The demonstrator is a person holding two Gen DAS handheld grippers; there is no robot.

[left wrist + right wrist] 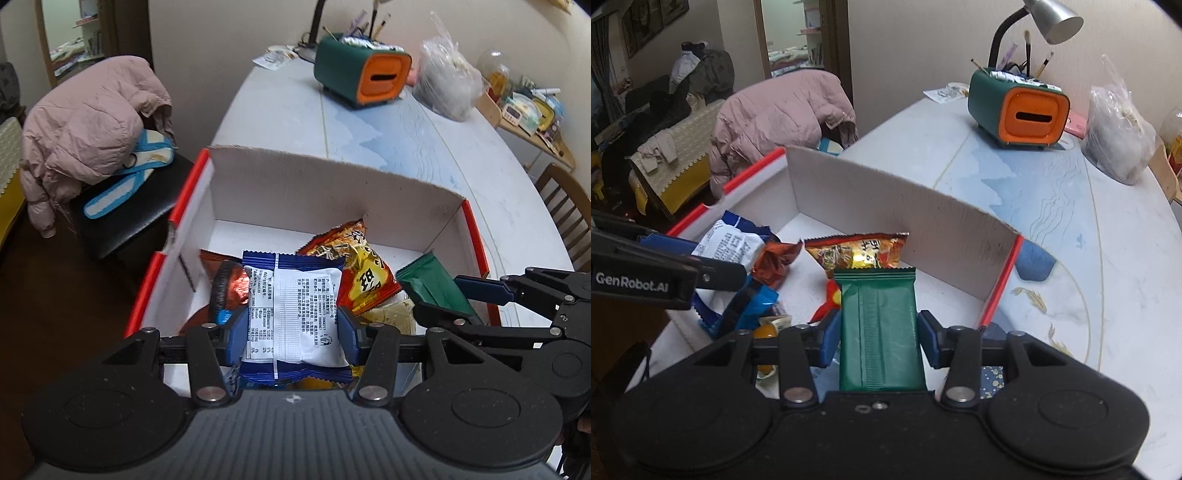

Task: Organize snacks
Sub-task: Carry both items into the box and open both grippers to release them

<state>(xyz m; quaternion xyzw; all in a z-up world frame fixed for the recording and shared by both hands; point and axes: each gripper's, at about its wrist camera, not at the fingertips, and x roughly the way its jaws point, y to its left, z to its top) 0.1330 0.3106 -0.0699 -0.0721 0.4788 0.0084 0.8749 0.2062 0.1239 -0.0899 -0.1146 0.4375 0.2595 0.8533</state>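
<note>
Left wrist: left tool (291, 332) grips blue-white snack pkt (295, 314); right tool (877, 336) grips green pkt (879, 332)

Green packet (878, 332) near end hidden under gripper body; print on blue-white packet (295, 314) unreadable

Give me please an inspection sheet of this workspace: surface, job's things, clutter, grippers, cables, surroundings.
Surface: pale patterned table, mostly bare beyond the box.
Job's things: open white box with red edges holds an orange-red snack bag and other wrapped snacks.
Clutter: green-orange holder with brushes, plastic bag, desk lamp, all at the far end.
Grippers: left gripper shut on a blue-white packet; right gripper shut on a green packet; both over the box.
Cables: nothing seen.
Surroundings: pink jacket on a chair, wooden chair, doorway.
</note>
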